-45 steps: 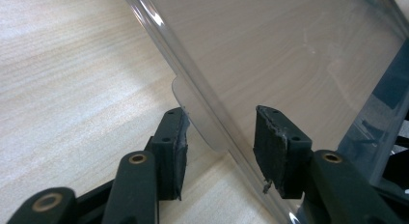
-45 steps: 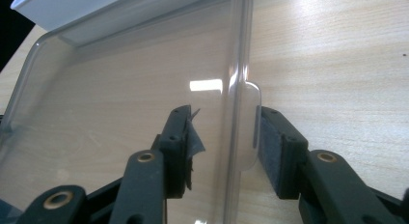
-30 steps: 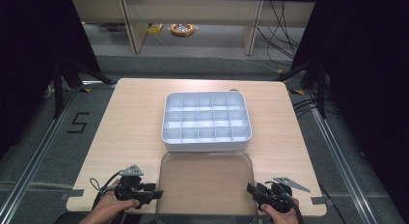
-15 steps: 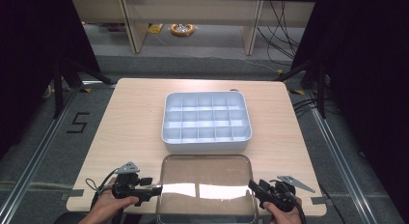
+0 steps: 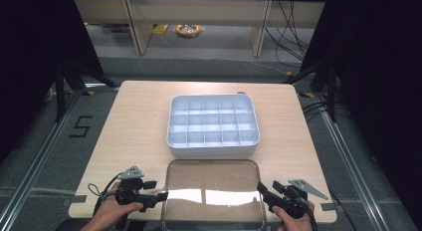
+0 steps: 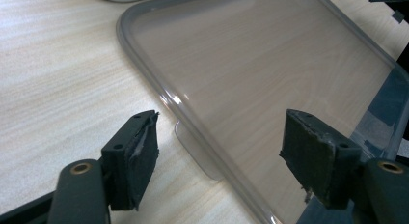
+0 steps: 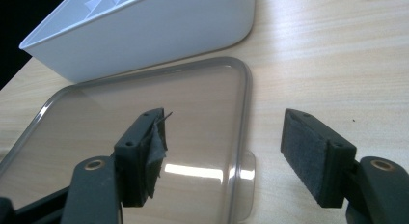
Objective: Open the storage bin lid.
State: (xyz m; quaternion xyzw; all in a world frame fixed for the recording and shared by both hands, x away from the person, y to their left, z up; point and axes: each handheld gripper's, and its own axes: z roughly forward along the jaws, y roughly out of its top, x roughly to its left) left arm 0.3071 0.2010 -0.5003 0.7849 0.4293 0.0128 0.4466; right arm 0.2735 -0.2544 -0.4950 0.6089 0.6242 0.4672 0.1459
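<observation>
Lying flat in the lower middle of the high view, we see the clear lid, just below the white tray. Our left gripper and right gripper have just been opening; both stand wide astride its side tabs, gripping nothing.

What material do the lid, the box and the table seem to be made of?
Lid: likely clear, glossy plastic; the wood grain shows through it and it reflects light.
Box: probably white plastic, smooth, with thin moulded dividers.
Table: pale wood or wood-look laminate, matte, with visible grain.
</observation>
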